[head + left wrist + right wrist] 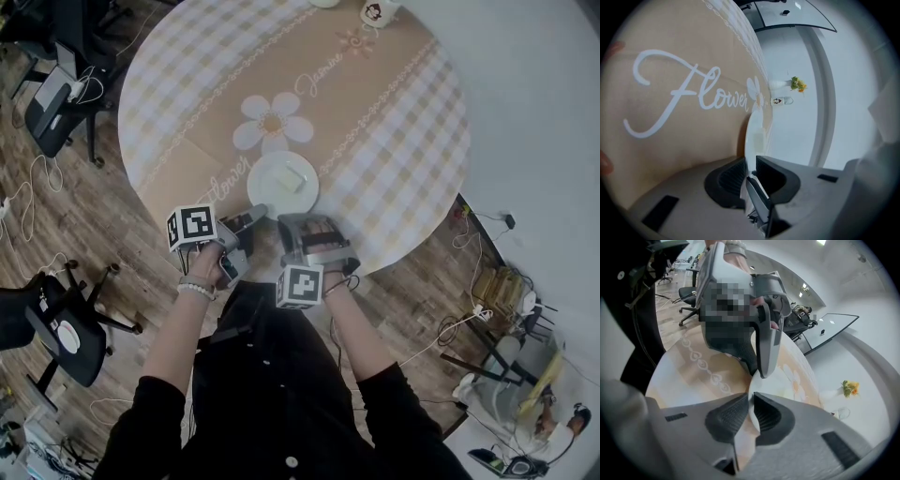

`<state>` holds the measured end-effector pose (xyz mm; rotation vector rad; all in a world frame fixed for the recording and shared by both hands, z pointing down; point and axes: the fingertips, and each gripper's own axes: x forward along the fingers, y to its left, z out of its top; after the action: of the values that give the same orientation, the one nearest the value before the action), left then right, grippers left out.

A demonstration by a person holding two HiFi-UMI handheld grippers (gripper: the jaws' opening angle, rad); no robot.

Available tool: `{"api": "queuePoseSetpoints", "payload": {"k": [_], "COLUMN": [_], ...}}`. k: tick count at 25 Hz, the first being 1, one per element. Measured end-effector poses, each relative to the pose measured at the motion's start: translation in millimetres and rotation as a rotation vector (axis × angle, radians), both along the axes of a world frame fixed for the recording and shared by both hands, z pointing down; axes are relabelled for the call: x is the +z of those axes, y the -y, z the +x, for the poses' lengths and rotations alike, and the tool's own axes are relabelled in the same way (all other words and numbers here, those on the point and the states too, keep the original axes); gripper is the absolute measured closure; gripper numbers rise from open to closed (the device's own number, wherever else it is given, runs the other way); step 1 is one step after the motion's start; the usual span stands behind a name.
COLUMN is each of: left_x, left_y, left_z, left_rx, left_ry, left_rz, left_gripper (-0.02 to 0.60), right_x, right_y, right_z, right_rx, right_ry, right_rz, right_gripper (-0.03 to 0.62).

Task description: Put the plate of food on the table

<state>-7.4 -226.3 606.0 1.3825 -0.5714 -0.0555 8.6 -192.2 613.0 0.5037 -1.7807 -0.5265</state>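
In the head view the near rim of the plate (266,189) is hidden under the left gripper (255,215) and the right gripper (298,221). The food (293,180) is a pale lump, too small to tell its kind. The top edge cuts off the mug (379,11), a white thing (324,3) beside it and the far side of the desk (394,131). In the left gripper view the plate shows edge-on and the food is a blur. In the right gripper view the left gripper covers part of the plate.
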Motion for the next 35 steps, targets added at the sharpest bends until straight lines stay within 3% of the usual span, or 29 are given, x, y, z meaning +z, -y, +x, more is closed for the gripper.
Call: {"api": "queuePoseSetpoints", "payload": {"k": [4, 7, 12, 18, 23, 25, 28, 35], "left_x": [-6, -15, -29, -54, -85, -102, -134, -213], "left_y": [-7, -13, -13, -9, -5, -2, -1, -5], "left_z": [-9, -14, -23, -29, -30, -34, -33, -37], "left_rx": [-0.012, 0.020, 0.052, 0.057, 0.075, 0.073, 0.055, 0.014], "left_ry": [0.000, 0.043, 0.146, 0.175, 0.238, 0.281, 0.278, 0.317], "left_rz": [0.029, 0.122, 0.252, 0.337, 0.464, 0.533, 0.602, 0.851], "left_gripper": [0.535, 0.560, 0.575, 0.577, 0.578, 0.578, 0.580, 0.580], "right_x": [0, 7, 2, -26, -64, -84, -116, -188], "right_y": [2, -1, -1, -3, -2, 1, 5, 0], "right_z": [-2, -1, 0, 9, 23, 29, 35, 52], "right_rx": [0.009, 0.049, 0.167, 0.301, 0.493, 0.551, 0.608, 0.668], "right_ry": [-0.001, 0.018, 0.173, 0.333, 0.569, 0.663, 0.780, 0.966], "right_rz": [0.002, -0.047, -0.127, -0.136, -0.176, -0.163, -0.128, -0.022], "right_gripper": [0.571, 0.571, 0.565, 0.586, 0.592, 0.592, 0.592, 0.593]}}
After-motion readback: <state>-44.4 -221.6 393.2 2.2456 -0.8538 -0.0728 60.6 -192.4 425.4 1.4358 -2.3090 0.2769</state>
